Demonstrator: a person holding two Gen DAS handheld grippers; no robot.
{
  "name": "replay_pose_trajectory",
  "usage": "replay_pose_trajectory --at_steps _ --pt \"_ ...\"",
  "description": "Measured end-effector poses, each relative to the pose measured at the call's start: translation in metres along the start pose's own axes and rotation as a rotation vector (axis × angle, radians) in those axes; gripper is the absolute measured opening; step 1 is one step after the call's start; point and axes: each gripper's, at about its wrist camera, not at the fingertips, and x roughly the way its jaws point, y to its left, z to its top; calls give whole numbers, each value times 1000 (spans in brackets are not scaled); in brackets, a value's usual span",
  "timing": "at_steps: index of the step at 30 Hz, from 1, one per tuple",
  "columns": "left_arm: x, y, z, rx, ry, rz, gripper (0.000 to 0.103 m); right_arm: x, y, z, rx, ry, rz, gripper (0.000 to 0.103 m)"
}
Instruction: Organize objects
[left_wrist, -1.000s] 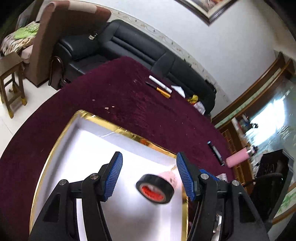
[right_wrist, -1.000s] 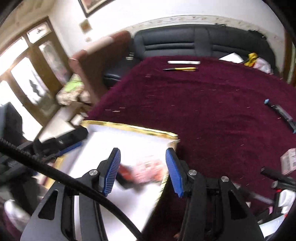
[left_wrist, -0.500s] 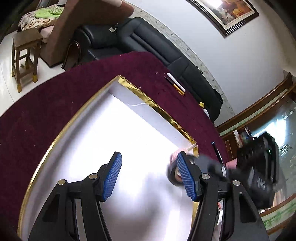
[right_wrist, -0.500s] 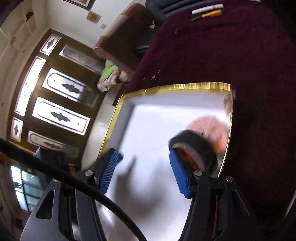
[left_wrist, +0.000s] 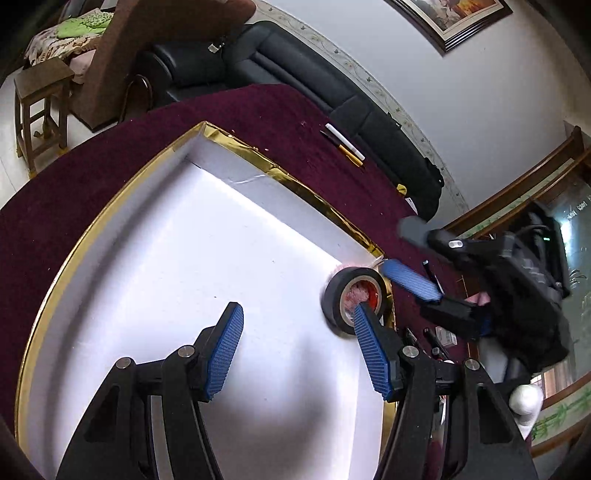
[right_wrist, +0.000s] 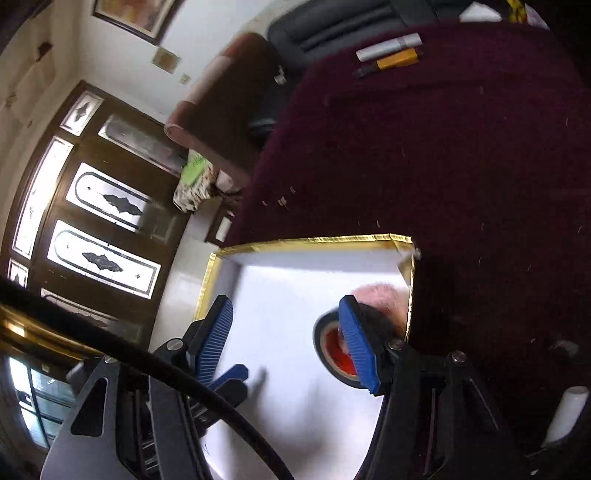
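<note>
No lettering or numbers can be read with certainty. At the far right of the left wrist view, a glass panel (left_wrist: 576, 218) carries a faint pale line of characters, too small and warped to make out. The small packet (left_wrist: 445, 336) on the table (left_wrist: 332, 122) beside the pens shows print that is only a blur.

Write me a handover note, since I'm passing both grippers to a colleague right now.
Left gripper: open, empty, over the tray.
Right gripper: open, empty, beside the tape roll.
Black tape roll sits in the gold-rimmed white tray, in its corner, against something pink.
Done: tape is in the tray.
Left: white marker and yellow pen lie on the maroon cloth, outside the tray; more small items sit beyond the tray's edge.
</note>
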Motion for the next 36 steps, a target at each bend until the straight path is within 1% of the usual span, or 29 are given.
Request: replay_pose_trajectory --at_steps 2,4,6,8,9,10,12,14,16,17,18,19,21,22,23,24,26,28,29,31,32,34,36 --pt "-2 2 0 -7 -11 5 56 4 -1 -7 26 52 56 60" --pt "-6 4 -1 -20 -27 2 56 6 0 -18 18 95 84 60" --pt "-6 7 0 -31 -30 1 56 13 0 -30 6 168 94 60" --pt "-5 8 0 -33 -25 1 56 10 1 -35 -14 173 76 60" --pt "-6 8 -1 -33 -27 1 56 9 -4 -34 -1 175 86 60" --pt "-7 8 -1 -31 -31 0 56 2 -8 -32 33 152 115 60" --pt "-8 9 -1 -30 -36 -2 56 -8 -8 -25 36 85 112 60" --pt "-8 10 -1 -32 -37 -1 56 -18 -6 -11 13 1 49 60" --pt "-8 11 -1 -35 -37 -3 56 -16 -5 -2 4 -24 -5 60" --pt "-9 11 0 -38 -39 -3 56 -11 -7 0 6 -18 -38 61" --pt "-8 11 0 -41 -39 -4 56 -8 -8 1 11 -4 -45 61" --pt "-9 12 1 -45 -39 -5 56 -2 -9 1 17 15 -39 61" --pt "-9 13 1 -50 -42 -8 56 1 -8 -1 30 51 18 62" --pt "-9 13 1 -52 -44 -9 56 6 -8 -4 55 98 83 62" --pt "-9 13 1 -54 -48 -8 56 13 -8 -7 71 144 130 62" --pt "-9 14 1 -56 -52 -7 56 19 -7 -10 75 176 156 61" --pt "-10 14 1 -59 -54 -9 56 24 2 -12 24 190 155 62" --pt "-10 15 1 -63 -56 -7 56 21 1 -12 53 187 181 62" --pt "-10 16 1 -65 -57 -6 56 18 1 -12 58 175 166 62" --pt "-10 16 1 -70 -59 -9 56 6 -1 -15 40 148 101 62" --pt "-10 16 1 -72 -59 -12 56 -2 -1 -16 21 119 52 62" --pt "-11 17 1 -73 -64 -13 56 -9 1 -17 -17 84 -7 62" --pt "-10 17 1 -72 -65 -16 56 -6 7 -14 -47 69 -62 62"
